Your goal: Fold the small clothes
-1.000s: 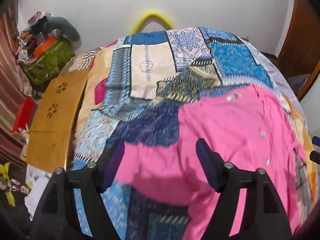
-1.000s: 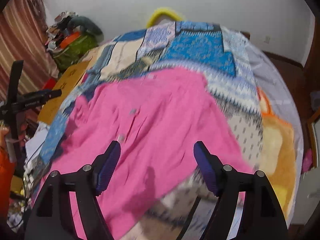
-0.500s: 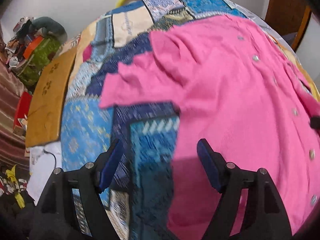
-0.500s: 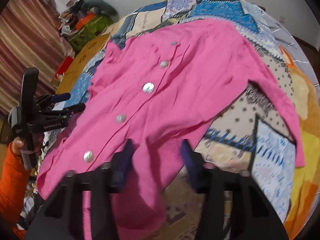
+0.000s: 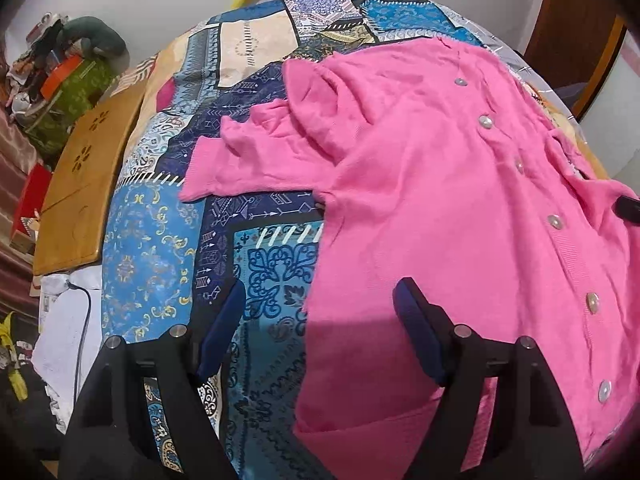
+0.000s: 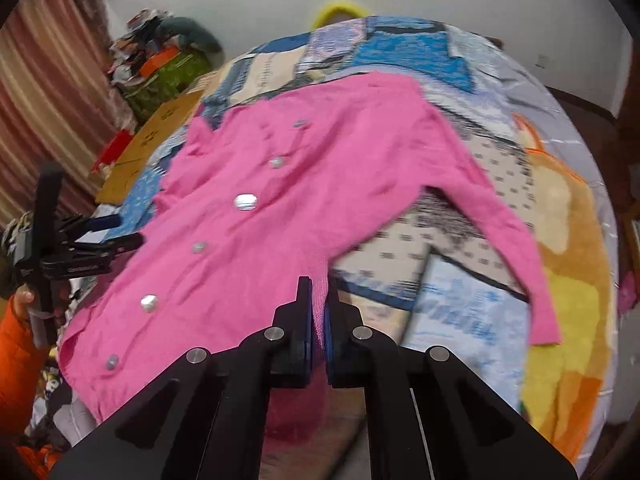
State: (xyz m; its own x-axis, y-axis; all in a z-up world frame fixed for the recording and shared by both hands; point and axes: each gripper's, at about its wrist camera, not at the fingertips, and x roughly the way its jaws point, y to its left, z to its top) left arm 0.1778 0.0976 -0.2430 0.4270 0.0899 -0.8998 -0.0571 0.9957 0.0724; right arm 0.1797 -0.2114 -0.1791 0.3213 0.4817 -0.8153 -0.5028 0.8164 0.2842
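1 hem edge of the pink cardigan (image 6: 304, 200) sits clenched in the right tongs (image 6: 319, 308). The left tongs (image 5: 318, 320) gape empty. Lifting 1-sided could bunch it on the bed quilt (image 5: 152, 248).

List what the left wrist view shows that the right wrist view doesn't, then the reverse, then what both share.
Left wrist only: the left gripper head-on, jaws open over the cardigan's side edge, nothing pinched; the cuff of the sleeve on that side lying flat; a white cloth with a cable.

Right wrist only: the right gripper shut on the cardigan's hem; the other sleeve stretched out; an orange sleeve of the person.

Both: the pink cardigan, its buttons, the patchwork bedspread, the wooden board.
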